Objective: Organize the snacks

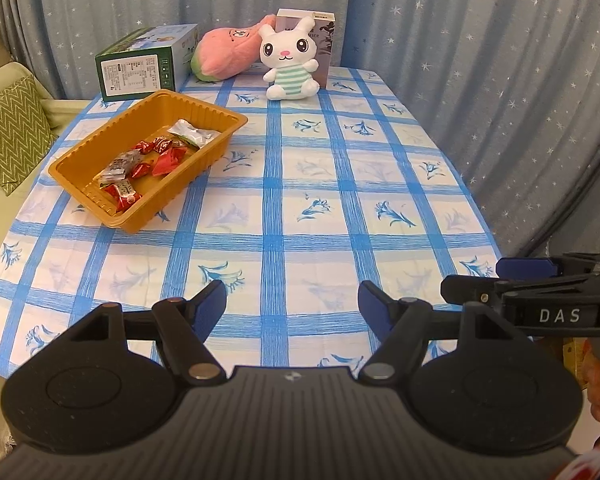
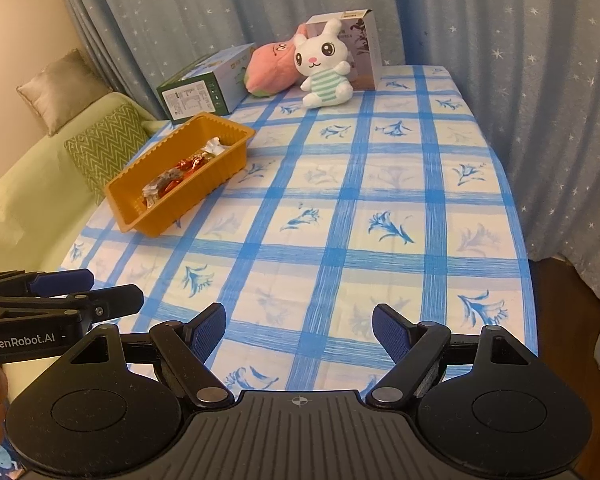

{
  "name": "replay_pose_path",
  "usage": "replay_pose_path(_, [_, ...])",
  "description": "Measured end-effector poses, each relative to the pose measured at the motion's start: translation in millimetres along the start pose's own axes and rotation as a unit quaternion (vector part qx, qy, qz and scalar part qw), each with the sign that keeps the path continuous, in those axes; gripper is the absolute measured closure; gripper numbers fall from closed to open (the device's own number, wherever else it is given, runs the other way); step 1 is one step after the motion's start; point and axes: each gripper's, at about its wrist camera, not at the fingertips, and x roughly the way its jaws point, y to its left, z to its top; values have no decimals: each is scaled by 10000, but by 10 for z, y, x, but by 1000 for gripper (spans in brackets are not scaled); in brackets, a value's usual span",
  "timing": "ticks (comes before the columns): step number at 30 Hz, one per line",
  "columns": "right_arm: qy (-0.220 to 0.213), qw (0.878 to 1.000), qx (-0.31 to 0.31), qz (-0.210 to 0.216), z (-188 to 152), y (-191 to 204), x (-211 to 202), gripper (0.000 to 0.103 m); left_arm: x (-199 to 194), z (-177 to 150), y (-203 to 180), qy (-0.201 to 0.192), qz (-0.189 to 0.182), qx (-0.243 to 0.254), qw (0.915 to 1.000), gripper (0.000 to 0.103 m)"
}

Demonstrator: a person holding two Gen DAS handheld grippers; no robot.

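Note:
An orange plastic tray [image 1: 80, 160] sits on the left part of the table and holds several wrapped snacks [image 1: 148, 164], mostly red, with one silver packet at its far end. It also shows in the right wrist view [image 2: 224, 176] with the snacks [image 2: 176, 178] inside. My left gripper [image 1: 292, 306] is open and empty above the near table edge, well short of the tray. My right gripper [image 2: 298, 328] is open and empty beside it, to the right. Each gripper shows sideways in the other's view.
The table has a blue checked cloth [image 1: 340, 184]. At the far end stand a green box [image 1: 148, 62], a pink plush [image 1: 228, 50], a white bunny plush [image 1: 290, 60] and a small carton [image 1: 324, 36]. A sofa with cushions [image 2: 104, 144] is on the left. Curtains hang behind.

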Motion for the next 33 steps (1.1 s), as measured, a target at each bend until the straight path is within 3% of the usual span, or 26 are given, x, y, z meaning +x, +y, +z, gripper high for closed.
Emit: replay_pose_path(33, [1,10000,-25,15,13,-5,12,23,8,26,-3,-10,8,-16,10000,32])
